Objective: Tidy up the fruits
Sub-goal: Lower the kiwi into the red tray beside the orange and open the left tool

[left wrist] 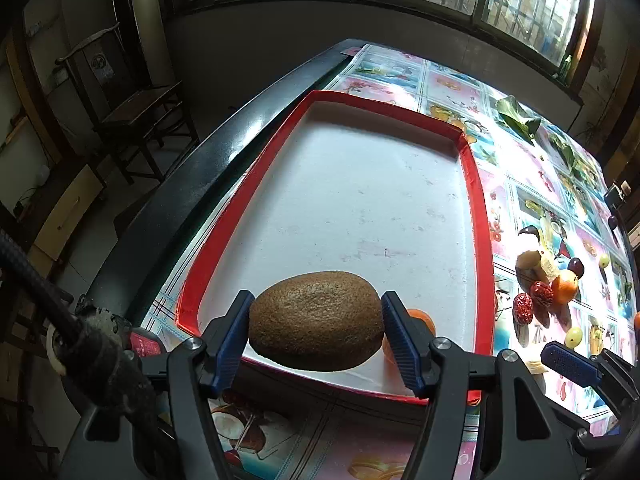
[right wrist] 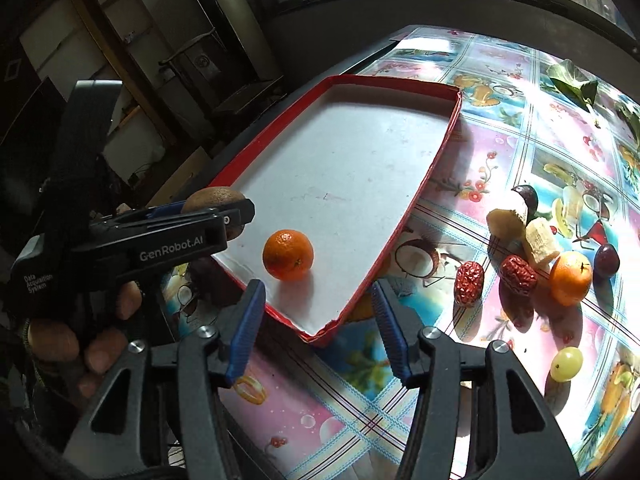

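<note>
My left gripper [left wrist: 318, 296] is shut on a brown kiwi [left wrist: 316, 320] and holds it over the near end of a red-rimmed white tray [left wrist: 476, 200]. From the right wrist view, the kiwi [right wrist: 212, 196] shows in that gripper [right wrist: 240, 212] above the tray's left near edge. A small orange [right wrist: 288, 255] lies in the tray [right wrist: 436, 152] near its front corner; in the left view this orange [left wrist: 420, 318] is half hidden behind a finger. My right gripper [right wrist: 318, 286] is open just short of the orange, with nothing between its pads.
Loose fruit lies on the patterned tablecloth right of the tray: two red dates [right wrist: 469, 283], another orange [right wrist: 570, 278], a dark plum [right wrist: 606, 260], a green grape [right wrist: 566, 364] and a banana piece [right wrist: 540, 240]. Green leaves [right wrist: 572, 84] lie at the far side. The table's dark edge runs along the left.
</note>
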The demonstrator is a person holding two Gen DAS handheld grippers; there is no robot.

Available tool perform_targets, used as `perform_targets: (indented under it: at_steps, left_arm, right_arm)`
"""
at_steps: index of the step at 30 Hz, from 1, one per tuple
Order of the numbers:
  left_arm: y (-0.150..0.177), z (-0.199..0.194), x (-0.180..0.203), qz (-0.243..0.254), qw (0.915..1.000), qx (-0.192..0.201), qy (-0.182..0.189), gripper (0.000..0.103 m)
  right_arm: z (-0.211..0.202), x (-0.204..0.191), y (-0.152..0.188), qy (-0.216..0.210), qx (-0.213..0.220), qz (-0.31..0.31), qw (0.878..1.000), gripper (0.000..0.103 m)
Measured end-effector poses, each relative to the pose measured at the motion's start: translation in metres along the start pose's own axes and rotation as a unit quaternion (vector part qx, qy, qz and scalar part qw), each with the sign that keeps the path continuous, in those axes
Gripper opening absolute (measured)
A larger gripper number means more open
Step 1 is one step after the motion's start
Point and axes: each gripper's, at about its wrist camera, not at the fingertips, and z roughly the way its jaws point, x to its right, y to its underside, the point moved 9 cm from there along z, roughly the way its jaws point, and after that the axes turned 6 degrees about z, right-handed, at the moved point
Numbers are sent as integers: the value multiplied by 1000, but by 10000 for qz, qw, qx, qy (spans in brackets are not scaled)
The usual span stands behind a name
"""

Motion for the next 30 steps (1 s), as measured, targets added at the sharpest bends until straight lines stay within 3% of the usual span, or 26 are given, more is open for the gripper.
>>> perform_targets:
  at_steps: [9,17,23,30]
  left_arm:
    - [-1,-23,36,104,9995,205,220,65]
    - [0,-41,77,371,9974,372,488,65]
    - [-5,-61,104,664,9937,657,624,65]
    - [3,-57,93,470,9956,539,597,65]
  right_arm:
    - [-63,59,25,172,398,633,9971,57]
    - [-92,122,50,420,590,1389,9877,57]
    - [-104,143,61,524,694,1554,9840,57]
    - [-111,152,71,519,742,1643,9822,57]
